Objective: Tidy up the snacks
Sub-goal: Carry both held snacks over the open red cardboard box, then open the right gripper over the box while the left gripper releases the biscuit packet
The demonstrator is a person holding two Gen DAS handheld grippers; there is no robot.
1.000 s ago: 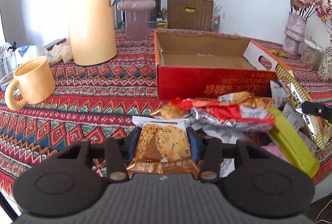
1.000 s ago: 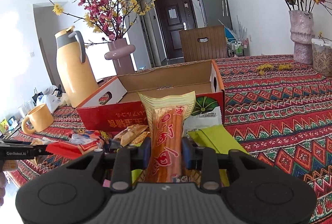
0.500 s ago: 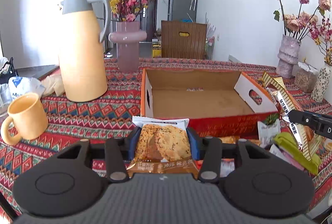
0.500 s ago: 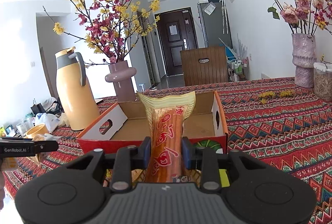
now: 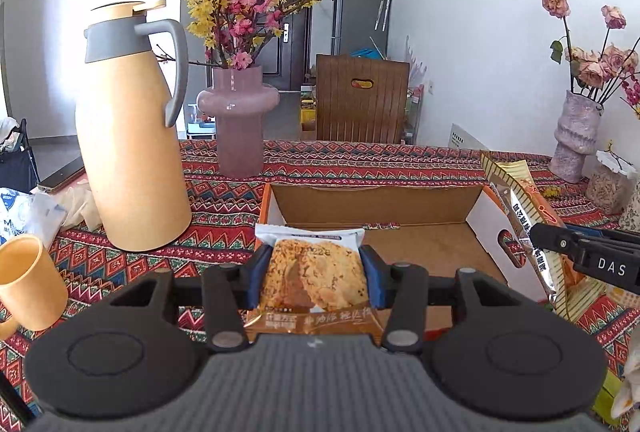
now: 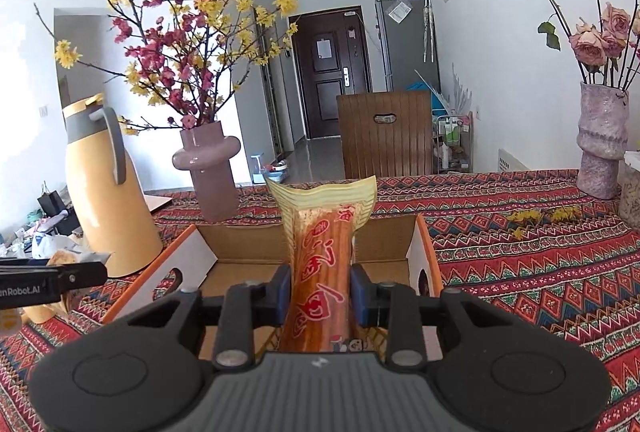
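Two snack packets are held above an open cardboard box, one in each hand-held gripper. In the left wrist view, the left hand-held gripper pinches a flat biscuit packet between its blue pads: a white top seam, a clear window with a golden, crumbly biscuit, and a brown-gold band of Chinese characters along the lower edge, too small to read with certainty. On the right of that view the other tool's black finger carries the white letters "DAS". In the right wrist view, the right hand-held gripper is closed on a long sausage-shaped snack, upright, orange-red with red Chinese lettering and a pale yellow crimped top; the same packet shows at the right of the left view. At the left edge of the right view the left tool's finger reads "enRobot.AI", its start cut off. The box has orange outer walls, plain brown inside, oval handle holes in white end flaps, and its visible floor is bare. It sits on a desk under a red patterned cloth. Near it stand a yellow thermos jug with a grey handle, a pink vase of blossom branches, and a yellow mug.
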